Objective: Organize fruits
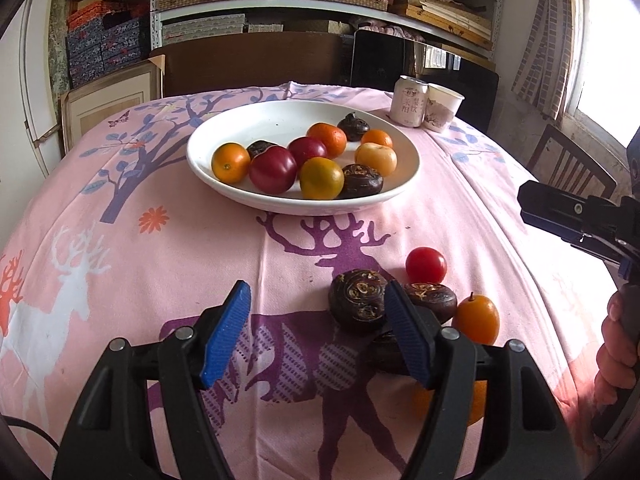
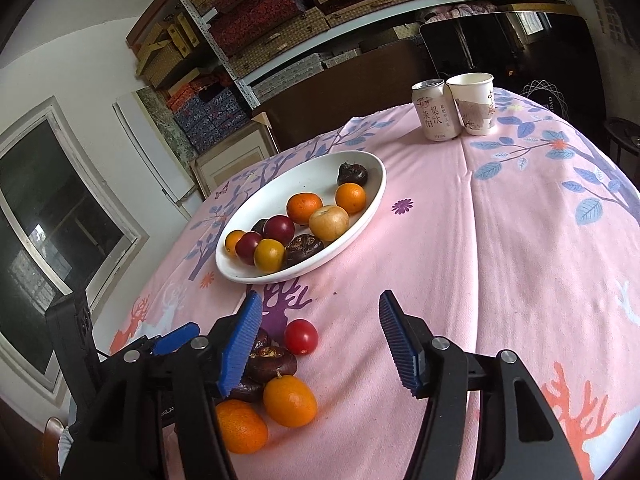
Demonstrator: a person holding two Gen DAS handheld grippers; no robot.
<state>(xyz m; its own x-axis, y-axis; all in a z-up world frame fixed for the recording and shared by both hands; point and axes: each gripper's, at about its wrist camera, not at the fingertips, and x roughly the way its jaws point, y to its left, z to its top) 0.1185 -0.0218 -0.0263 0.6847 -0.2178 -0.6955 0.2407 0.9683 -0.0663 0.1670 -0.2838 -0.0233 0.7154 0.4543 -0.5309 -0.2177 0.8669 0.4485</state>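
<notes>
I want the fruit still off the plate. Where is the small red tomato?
The red tomato lies on the pink tablecloth, short of the white plate, just beyond the dark water chestnuts.

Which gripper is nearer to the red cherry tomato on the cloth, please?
Right, by a little, I judge. The right gripper has the tomato just ahead between its open fingers; the left gripper sits further back, behind the water chestnuts.
</notes>
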